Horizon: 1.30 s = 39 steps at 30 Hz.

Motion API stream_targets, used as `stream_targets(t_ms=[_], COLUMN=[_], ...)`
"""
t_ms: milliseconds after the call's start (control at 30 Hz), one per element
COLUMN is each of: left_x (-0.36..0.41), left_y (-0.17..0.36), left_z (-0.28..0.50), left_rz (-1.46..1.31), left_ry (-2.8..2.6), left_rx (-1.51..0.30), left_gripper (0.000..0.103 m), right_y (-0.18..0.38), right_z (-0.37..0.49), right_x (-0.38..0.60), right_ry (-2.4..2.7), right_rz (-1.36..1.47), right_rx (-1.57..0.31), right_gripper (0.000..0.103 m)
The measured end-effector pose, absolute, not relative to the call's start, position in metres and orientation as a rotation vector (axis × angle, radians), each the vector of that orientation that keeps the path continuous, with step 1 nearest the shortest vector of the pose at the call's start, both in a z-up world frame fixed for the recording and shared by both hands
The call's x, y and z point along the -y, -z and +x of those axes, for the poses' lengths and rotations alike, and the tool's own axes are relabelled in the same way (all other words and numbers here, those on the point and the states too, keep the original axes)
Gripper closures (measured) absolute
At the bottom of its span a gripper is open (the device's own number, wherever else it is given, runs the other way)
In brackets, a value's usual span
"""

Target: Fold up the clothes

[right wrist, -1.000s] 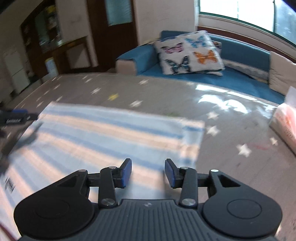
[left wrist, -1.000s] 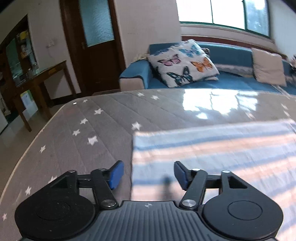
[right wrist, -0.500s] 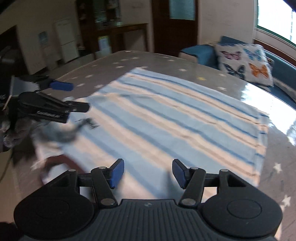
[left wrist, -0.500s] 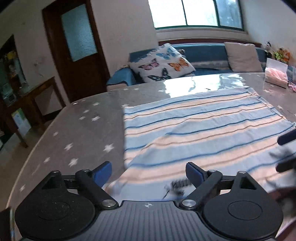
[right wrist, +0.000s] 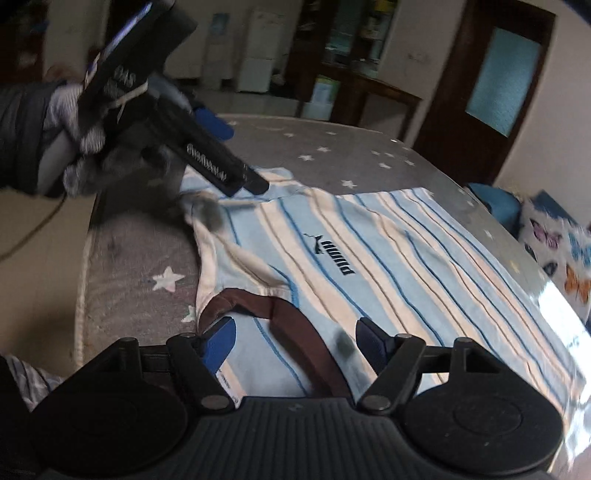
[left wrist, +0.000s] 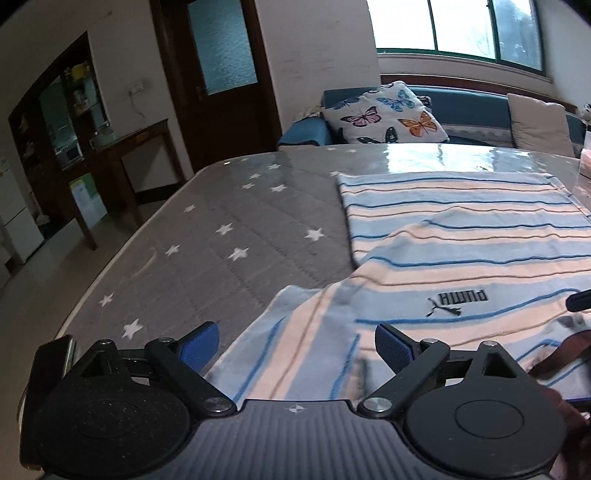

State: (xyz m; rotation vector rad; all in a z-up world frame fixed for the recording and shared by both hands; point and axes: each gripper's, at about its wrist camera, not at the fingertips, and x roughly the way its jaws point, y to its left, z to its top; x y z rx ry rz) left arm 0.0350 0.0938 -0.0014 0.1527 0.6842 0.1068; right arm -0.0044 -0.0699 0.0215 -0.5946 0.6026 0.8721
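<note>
Over striped shirt [left wrist: 461, 236], both claws opening, empty.

We note a grey star-printed table cover [left wrist: 229, 236], glossy where the window [left wrist: 458, 26] reflects. Behind it: blue sofa [left wrist: 469, 107] with butterfly cushion [left wrist: 388, 118] and beige cushion [left wrist: 535, 122], dark door [left wrist: 221, 74], wooden side table [left wrist: 122, 147]; possibly a white fridge [right wrist: 258, 70], blurred
</note>
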Motion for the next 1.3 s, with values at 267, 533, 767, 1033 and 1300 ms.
stream_targets(t_ms=[267,533,767,1033,1300], left_x=[-0.103,-0.102,-0.082,-0.024,0.023], left_y=[0.010,0.020,0.001,0.000,0.012], left_z=[0.037,0.036,0.032,0.037,0.038], left_rz=[0.151,0.208,0.204,0.220,0.303], left_ry=[-0.132,-0.182,-0.117,0.063,0.163], left_rx=[-0.704,-0.718,-0.661,-0.640,-0.620], left_gripper=[0.010,0.009,0.006,0.006,0.006], right_y=[-0.013,-0.022,-0.033,-0.015,-0.027], right_z=[-0.006,-0.015,-0.009,-0.001,-0.022], right_x=[0.058,0.083,0.110,0.128,0.142], right_ry=[-0.961,-1.073,-0.939,-0.911,-0.903], right_rz=[-0.615,-0.487,-0.407,-0.291,-0.286], right_rx=[-0.536,-0.597,-0.631,-0.798,-0.760], right_gripper=[0.030,0.029,0.020,0.020,0.019])
